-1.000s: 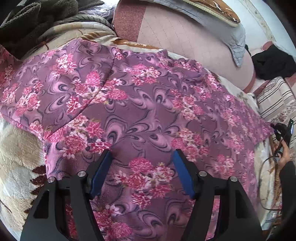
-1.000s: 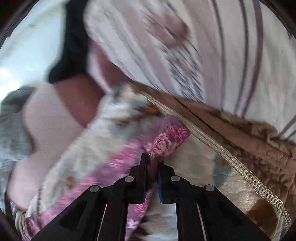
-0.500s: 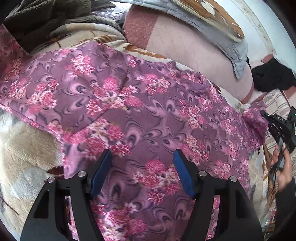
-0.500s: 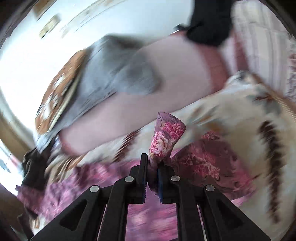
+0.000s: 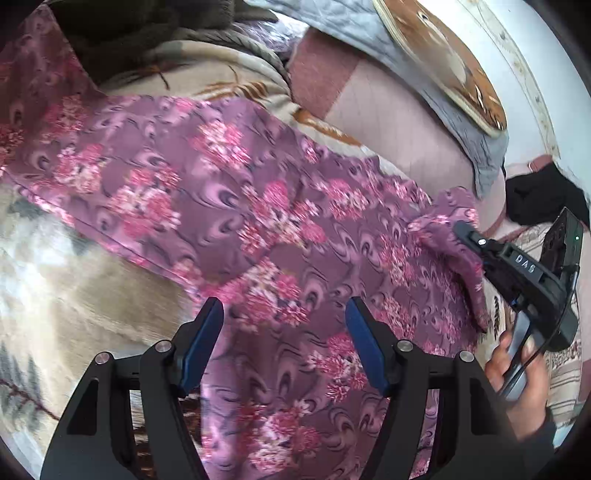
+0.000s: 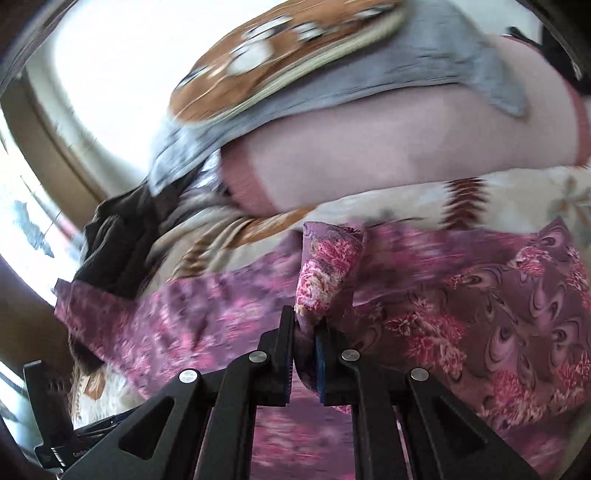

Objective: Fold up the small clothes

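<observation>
A purple garment with pink flower clusters and swirl patterns [image 5: 266,221] lies spread across a plush cream blanket with brown and grey leaf motifs [image 5: 74,280], which covers a bed or couch. In the left wrist view the cloth runs from the upper left corner down to the lower middle, with one hemmed edge slanting across the blanket on the left side.

The left gripper [image 5: 284,350] hangs over the lower part of the garment with its black arms and blue-padded fingers [image 5: 203,343] spread wide apart, nothing between them; whether they touch the fabric below cannot be told.

The right gripper [image 6: 304,350] is clenched on a corner of the same garment. In the right wrist view a bunched flap of flowered cloth [image 6: 328,273] stands up from between the closed fingers, lifted off the rest of the fabric. The left wrist view shows this gripper [image 5: 461,230] from the side at the far right, pinching the raised corner, with the person's right hand [image 5: 517,373] wrapped around its handle.

Behind the blanket sits a pale pink quilted cushion with a darker pink band [image 5: 388,110], and on top of it a grey padded cover [image 5: 369,29] carrying an orange-brown patterned pillow [image 5: 443,55]. A dark piece of clothing [image 5: 543,199] lies at the far right beyond the cushion, and another dark fuzzy cloth [image 5: 129,33] is heaped at the upper left. The right wrist view is partly blurred.
</observation>
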The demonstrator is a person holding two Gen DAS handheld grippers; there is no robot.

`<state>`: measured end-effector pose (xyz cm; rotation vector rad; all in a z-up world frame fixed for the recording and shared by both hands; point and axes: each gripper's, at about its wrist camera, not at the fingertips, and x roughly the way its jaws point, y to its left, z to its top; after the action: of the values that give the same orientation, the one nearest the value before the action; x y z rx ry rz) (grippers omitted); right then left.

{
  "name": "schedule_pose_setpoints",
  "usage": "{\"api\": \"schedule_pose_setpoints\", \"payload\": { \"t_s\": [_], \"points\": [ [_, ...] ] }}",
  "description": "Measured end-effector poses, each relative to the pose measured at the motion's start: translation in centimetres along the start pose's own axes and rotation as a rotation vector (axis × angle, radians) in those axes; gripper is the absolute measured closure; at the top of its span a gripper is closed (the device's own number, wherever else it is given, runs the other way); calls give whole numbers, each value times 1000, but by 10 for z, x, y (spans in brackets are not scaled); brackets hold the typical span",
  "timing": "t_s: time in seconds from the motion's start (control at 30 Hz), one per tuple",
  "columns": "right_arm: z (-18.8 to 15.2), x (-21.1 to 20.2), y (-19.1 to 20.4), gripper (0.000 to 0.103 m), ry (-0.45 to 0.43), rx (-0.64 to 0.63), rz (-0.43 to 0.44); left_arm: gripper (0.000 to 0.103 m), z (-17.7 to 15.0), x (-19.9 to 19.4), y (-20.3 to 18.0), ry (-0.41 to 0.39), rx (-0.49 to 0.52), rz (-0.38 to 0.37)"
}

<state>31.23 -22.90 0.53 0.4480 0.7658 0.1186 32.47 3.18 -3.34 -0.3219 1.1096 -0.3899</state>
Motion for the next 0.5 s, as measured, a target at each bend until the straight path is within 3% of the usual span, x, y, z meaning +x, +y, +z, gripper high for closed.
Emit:
{"api": "schedule_pose_setpoints", "payload": {
  "t_s": [0.13, 0.27, 0.37, 0.43, 0.5],
  "points": [
    [-15, 21, 40, 92, 40, -37, 62, 35, 8, -13, 15, -26, -53, -23],
    [-46, 51, 71, 79, 175, -59, 117, 35, 12, -17, 25, -35, -83, -30],
    [-69, 52, 84, 76, 259, -84, 144, 35, 10, -11, 27, -4, -95, -65],
    [-76, 27, 78, 76, 207, -81, 176, 35, 7, -5, 23, 23, -92, -97],
    [-79, -2, 57, 68, 136, -40, 176, 35, 2, 4, 14, 58, -75, -119]
  ]
}}
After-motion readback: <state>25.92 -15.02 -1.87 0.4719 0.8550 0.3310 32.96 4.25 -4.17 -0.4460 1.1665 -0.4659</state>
